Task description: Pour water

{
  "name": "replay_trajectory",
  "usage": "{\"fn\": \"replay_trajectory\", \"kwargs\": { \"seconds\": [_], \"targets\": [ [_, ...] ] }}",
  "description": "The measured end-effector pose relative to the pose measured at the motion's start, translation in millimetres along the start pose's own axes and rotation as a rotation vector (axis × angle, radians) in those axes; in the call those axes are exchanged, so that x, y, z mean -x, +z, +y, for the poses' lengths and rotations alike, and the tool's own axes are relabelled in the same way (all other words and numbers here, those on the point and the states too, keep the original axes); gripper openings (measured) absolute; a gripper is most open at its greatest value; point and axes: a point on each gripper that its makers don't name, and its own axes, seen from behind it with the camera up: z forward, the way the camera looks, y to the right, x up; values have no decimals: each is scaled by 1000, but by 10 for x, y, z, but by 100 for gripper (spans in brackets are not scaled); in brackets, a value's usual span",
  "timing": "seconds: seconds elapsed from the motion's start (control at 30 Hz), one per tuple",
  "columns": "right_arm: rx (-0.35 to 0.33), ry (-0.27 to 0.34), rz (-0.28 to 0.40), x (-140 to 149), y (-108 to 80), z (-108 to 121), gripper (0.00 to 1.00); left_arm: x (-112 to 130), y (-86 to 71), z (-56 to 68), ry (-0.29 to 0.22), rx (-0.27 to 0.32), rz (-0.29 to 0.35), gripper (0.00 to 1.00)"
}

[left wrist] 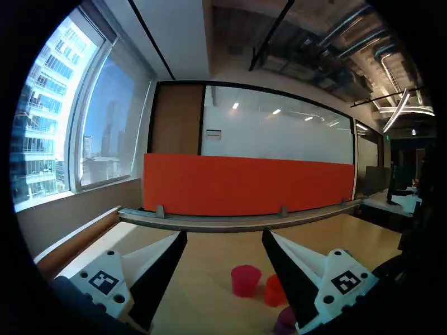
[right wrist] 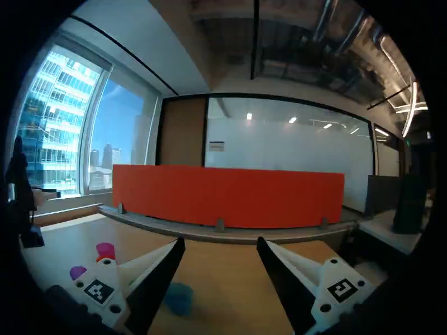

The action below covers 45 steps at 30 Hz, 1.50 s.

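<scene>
Office room, daylight. Tall window on one side, frosted glass wall at the back, bare pipes across the open ceiling.

Bench: pale wood, smooth, matt. Its far edge carries a flat orange panel on small metal feet.

Pink cup: see-through plastic, tapered, upright, well short of the far edge.

Orange cup: same shape, just beside the pink one, nearer the camera.

Purple cup: partly hidden behind a finger; whether it touches the orange one I cannot tell.

Blue cup: soft, blurred outline in the right gripper view, apart from the other three, which cluster toward the window-side edge there.

Left gripper: wedge-shaped fingers of white plastic with black inner faces, each bearing a square black-and-white marker. Held level above the bench, aimed at the panel. Jaws spread wide, pinching nothing; the pink cup sits low in the gap.

Right gripper: same build, same level pose facing the panel. Jaws spread wide, holding nothing; the blue cup lies low by one finger.
</scene>
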Motion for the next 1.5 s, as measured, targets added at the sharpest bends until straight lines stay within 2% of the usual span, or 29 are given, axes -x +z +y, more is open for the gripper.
{"fn": "replay_trajectory", "kwargs": {
  "seconds": [0.17,0.3,0.53,0.7,1.0,1.27,1.5],
  "targets": [
    [-12,5,-5,-176,55,-43,100,-283,52,130,-4,36,7,100],
    [-35,16,-2,-286,61,-81,100,-349,71,258,4,80,0,99],
    [-104,35,-17,-295,59,-167,100,-309,87,462,6,181,-28,100],
    [-209,39,-19,-344,8,-319,100,-306,89,649,-1,293,-60,100],
    [-402,23,-39,-398,-104,-657,100,-404,32,961,8,456,-56,100],
    [-453,-12,-88,-280,-83,-722,100,-192,69,1182,53,558,-136,100],
    [-491,-37,-143,-192,-81,-782,100,-127,162,1296,103,622,-186,100]
  ]
}}
